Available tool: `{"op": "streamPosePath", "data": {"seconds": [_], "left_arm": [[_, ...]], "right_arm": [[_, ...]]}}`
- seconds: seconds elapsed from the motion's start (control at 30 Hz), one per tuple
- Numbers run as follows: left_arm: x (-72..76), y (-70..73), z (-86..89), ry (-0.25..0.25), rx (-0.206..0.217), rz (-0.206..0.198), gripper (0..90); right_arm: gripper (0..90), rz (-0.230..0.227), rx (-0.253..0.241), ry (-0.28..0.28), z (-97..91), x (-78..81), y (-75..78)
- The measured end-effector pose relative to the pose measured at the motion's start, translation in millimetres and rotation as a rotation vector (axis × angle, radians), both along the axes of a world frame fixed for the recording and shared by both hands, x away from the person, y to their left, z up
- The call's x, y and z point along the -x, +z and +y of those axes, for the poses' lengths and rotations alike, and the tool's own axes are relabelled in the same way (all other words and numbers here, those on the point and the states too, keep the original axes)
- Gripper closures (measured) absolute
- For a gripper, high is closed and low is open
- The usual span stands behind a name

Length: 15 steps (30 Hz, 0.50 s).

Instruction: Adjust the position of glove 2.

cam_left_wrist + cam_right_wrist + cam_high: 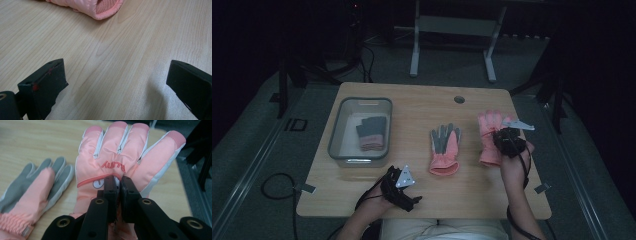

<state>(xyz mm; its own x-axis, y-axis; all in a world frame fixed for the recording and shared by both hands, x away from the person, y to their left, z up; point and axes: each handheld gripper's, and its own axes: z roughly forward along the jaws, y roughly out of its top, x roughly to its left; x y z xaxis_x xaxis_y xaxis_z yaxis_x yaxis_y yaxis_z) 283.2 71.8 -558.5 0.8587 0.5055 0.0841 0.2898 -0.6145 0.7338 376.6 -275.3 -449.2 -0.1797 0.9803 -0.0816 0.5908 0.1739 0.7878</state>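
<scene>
The right gripper (119, 182) is closed on the back of a pink padded fabric glove with white side panels (117, 152), pinching a fold of cloth below the red lettering. This glove is near the right edge of the light wooden tabletop (422, 105). I think the step is to lift it and carry it to the grey plastic bin (335, 131) at the left, where 1 dark pair of gloves (372, 132) already lies. Keep the pinch firm and lift high enough that the cuff passes the second pink glove with grey palm (445, 149). The left gripper (117, 87) rests open above bare wood, holding nothing.
</scene>
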Motion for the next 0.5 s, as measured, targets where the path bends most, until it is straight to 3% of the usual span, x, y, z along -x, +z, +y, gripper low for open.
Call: {"op": "streamPosePath", "data": {"seconds": [0.1,0.17,0.5], "left_arm": [[0.2,0.1,-0.3,-0.003,-0.003,-0.001,2.2],[0.7,0.1,-0.7,-0.002,-0.004,-0.003,2.2],[0.5,0.2,-1.1,-0.004,0.0,0.003,2.2]], "right_arm": [[84.4,0.006,-0.004,0.003,1.7,0.1,-5.3],[84.2,0.036,-0.013,-0.003,5.2,-1.1,-23.8],[83.3,0.116,-0.071,-0.016,2.8,-11.9,-58.7]]}}
